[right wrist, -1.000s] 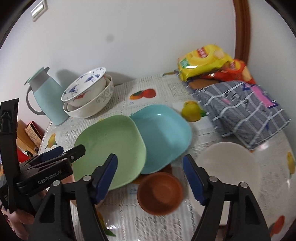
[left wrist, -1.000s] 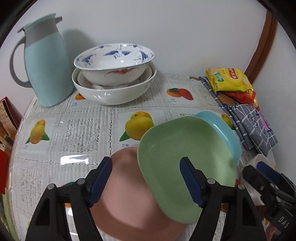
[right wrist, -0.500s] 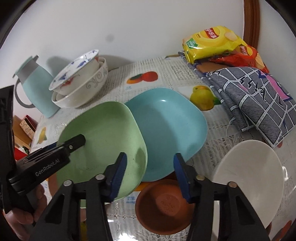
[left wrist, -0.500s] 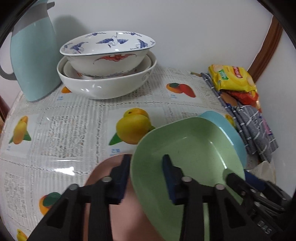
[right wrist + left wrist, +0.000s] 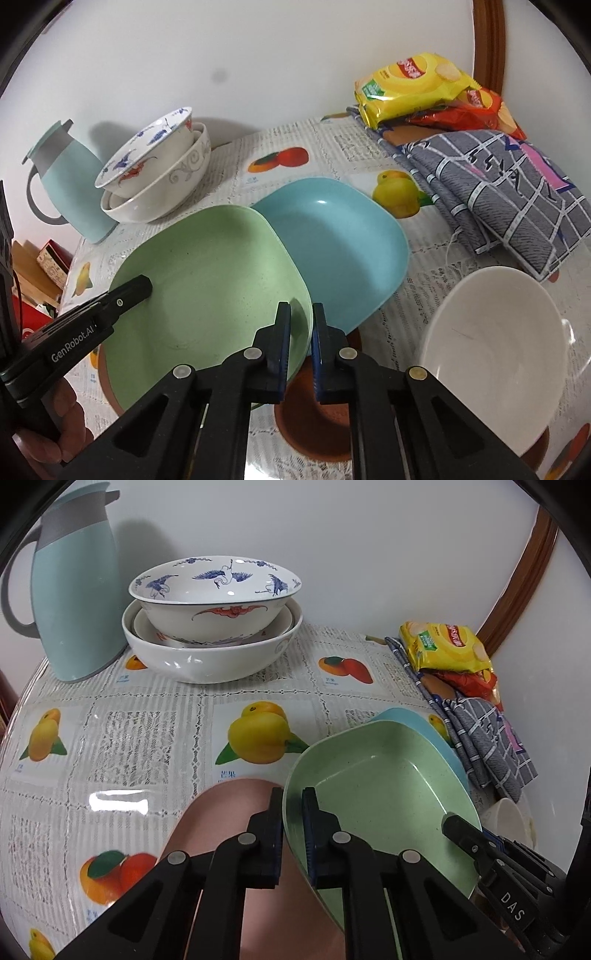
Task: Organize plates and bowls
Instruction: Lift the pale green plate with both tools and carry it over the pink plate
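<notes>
Green plate (image 5: 207,280) pinched at opposite rims by left tool (image 5: 292,805) and right tool (image 5: 301,321), jaws just closed; it overlaps blue plate (image 5: 343,243) on desk (image 5: 147,731).

- A plain white wall (image 5: 369,546) runs behind the table from nine o'clock round to two o'clock, evenly lit and bare except for one small dark smudge (image 5: 220,76).
- A curved brown wooden trim (image 5: 517,587) climbs the wall at two o'clock.
- The table (image 5: 122,738) wears a lace-patterned cloth printed with fruit pictures under a glossy clear cover; a bright glare spot (image 5: 118,802) sits at eight o'clock.
- Boxes (image 5: 44,266) stand beyond the table edge at nine o'clock.
</notes>
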A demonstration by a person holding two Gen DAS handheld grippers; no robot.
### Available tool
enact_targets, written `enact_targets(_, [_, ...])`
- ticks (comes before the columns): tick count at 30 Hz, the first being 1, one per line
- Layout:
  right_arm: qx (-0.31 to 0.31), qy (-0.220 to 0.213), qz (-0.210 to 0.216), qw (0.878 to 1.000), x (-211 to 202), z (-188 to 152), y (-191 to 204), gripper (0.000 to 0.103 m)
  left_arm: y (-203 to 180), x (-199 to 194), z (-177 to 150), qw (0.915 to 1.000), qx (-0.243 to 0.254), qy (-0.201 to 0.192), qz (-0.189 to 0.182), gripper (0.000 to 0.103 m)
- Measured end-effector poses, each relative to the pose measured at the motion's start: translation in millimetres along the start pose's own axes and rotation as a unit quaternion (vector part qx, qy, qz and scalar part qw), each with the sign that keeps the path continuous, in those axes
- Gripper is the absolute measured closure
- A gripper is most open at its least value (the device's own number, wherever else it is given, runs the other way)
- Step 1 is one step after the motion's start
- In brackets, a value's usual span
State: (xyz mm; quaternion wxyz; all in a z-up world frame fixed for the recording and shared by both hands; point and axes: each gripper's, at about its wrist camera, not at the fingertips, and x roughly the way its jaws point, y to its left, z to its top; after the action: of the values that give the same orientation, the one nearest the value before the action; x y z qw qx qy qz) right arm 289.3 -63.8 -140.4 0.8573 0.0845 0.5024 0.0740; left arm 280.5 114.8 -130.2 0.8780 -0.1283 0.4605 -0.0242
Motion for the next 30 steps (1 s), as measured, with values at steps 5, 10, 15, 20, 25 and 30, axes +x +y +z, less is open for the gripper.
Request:
enact_targets(5, [0.003, -0.014, 0.003, 1.000, -23.8, -4.3, 1.7, 0.093, -2.6, -21.7, -5.1, 0.9998, -0.004, -0.011, -0.013, 0.093])
enact_targets(10, [0.007, -0.020, 0.009, 1.000, -48.4, -11.4, 2.5, 0.093, -9.2, -46.8, -13.7, 0.9997, 0.001, -0.022, -0.012, 0.093])
enact_targets(15, [0.008, -0.035, 0.015, 0.999, -76.9, -20.9, 5.9, 0.093, -12.0, -71.8, -23.2, 0.9994, 0.000, -0.033, -0.010, 0.093])
enact_targets(20, [0.007, -0.049, 0.021, 0.999, -101.2, -31.2, 10.1, 0.093, -14.2, -95.4, -33.3, 0.9990, 0.001, -0.044, -0.009, 0.093])
enact_targets(25, [0.004, -0.061, 0.021, 0.998, -125.0, -42.2, 12.5, 0.093, -15.4, -115.7, -43.6, 0.9985, -0.001, -0.054, -0.012, 0.093])
enact_targets(30, [-0.001, -0.071, 0.016, 0.997, -141.4, -53.6, 14.4, 0.093, -18.6, -130.7, -54.0, 0.9982, -0.001, -0.059, -0.012, 0.093])
